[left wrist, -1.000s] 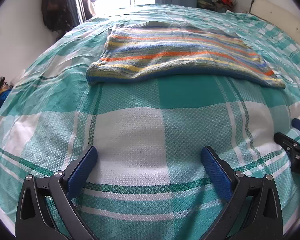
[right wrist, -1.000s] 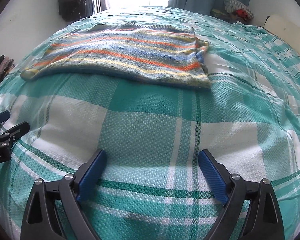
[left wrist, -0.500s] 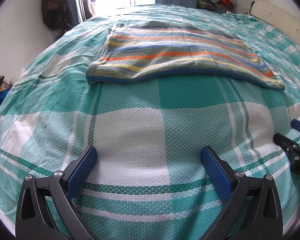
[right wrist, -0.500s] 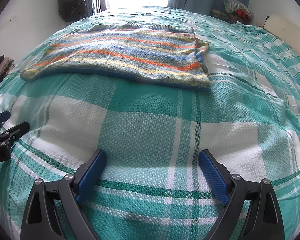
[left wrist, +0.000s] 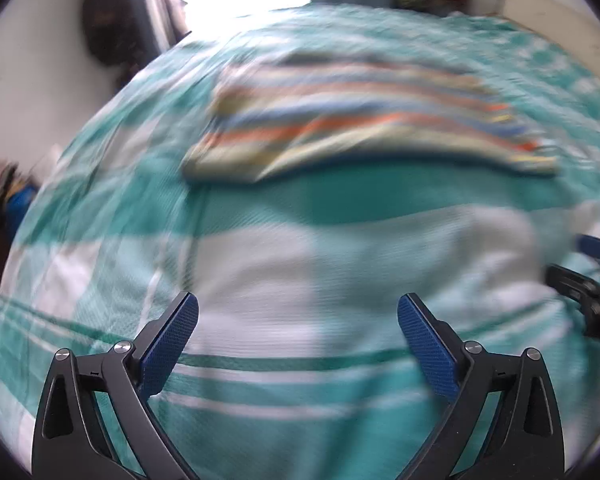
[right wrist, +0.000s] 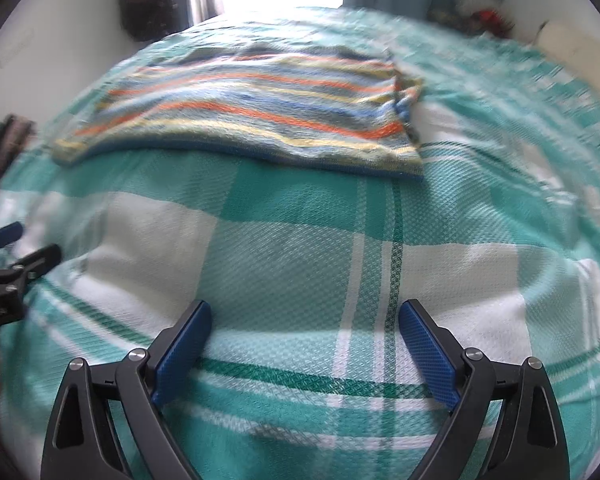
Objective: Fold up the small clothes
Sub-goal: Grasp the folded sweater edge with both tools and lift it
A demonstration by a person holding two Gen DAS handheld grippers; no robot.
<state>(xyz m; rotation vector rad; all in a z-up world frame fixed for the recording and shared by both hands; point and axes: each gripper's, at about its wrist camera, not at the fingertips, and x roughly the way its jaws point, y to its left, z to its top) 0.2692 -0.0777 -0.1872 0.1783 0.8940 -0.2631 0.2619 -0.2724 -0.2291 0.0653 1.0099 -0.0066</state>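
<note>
Barely begun: striped knit (right wrist: 252,112) flat on bed (right wrist: 300,248), w/ maybe 1 side turned in, well ahead of left tool (left wrist: 298,332) & right tool (right wrist: 305,336), both spread, empty; folds left.

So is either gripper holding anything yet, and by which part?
Nothing is held. The left gripper and right gripper are both open above the bedspread, short of the striped garment.
</note>
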